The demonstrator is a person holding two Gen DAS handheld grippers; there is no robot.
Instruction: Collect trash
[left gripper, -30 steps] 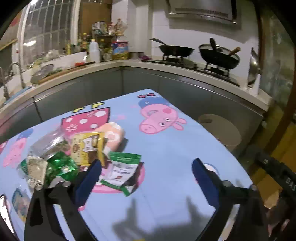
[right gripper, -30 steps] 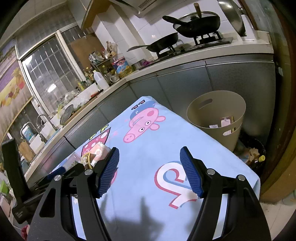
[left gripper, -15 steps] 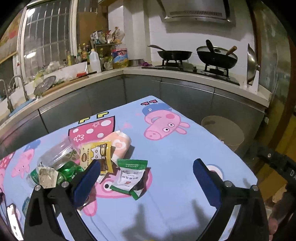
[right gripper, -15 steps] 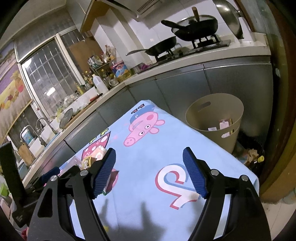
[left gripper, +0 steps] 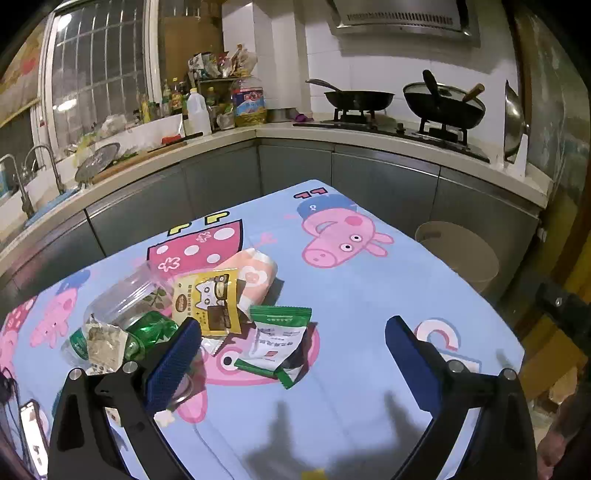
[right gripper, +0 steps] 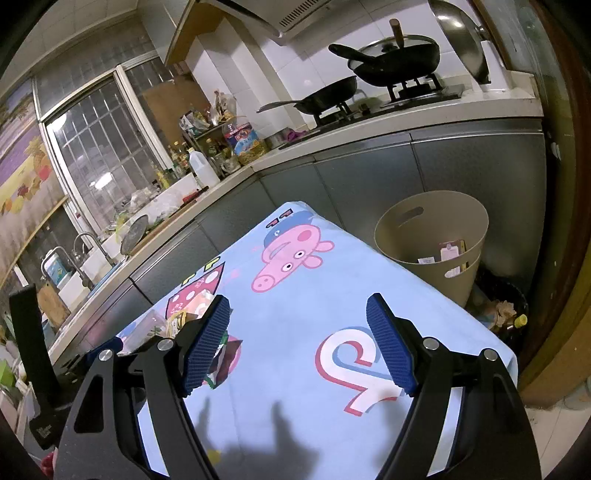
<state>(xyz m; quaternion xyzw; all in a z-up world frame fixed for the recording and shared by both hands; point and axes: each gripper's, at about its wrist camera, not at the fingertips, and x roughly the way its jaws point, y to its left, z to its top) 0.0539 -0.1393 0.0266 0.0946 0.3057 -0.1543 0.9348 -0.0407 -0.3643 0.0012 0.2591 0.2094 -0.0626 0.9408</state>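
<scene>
Green-edged snack wrapper [left gripper: 280, 338] lies ahead of the wide-open, empty left hand-held gripper [left gripper: 291, 354]; right hand-held gripper [right gripper: 299, 341] likewise wide; next, probably descend and pinch it.

An L-shaped pale stone countertop [left gripper: 388, 138] is running along grey cabinet fronts [left gripper: 384, 184] beneath white wall tiles [left gripper: 369, 62]. A barred, glazed window [left gripper: 98, 74] is occupying the left wall, and a steel range hood [left gripper: 402, 18] is hanging above a gas hob carrying two black pans [left gripper: 443, 103]. A curved steel tap [left gripper: 48, 166] is standing at the sink. A light-blue cartoon-print tablecloth [left gripper: 369, 295] is covering the table. Pale floor tiles [right gripper: 561, 424] are showing at lower right.
</scene>
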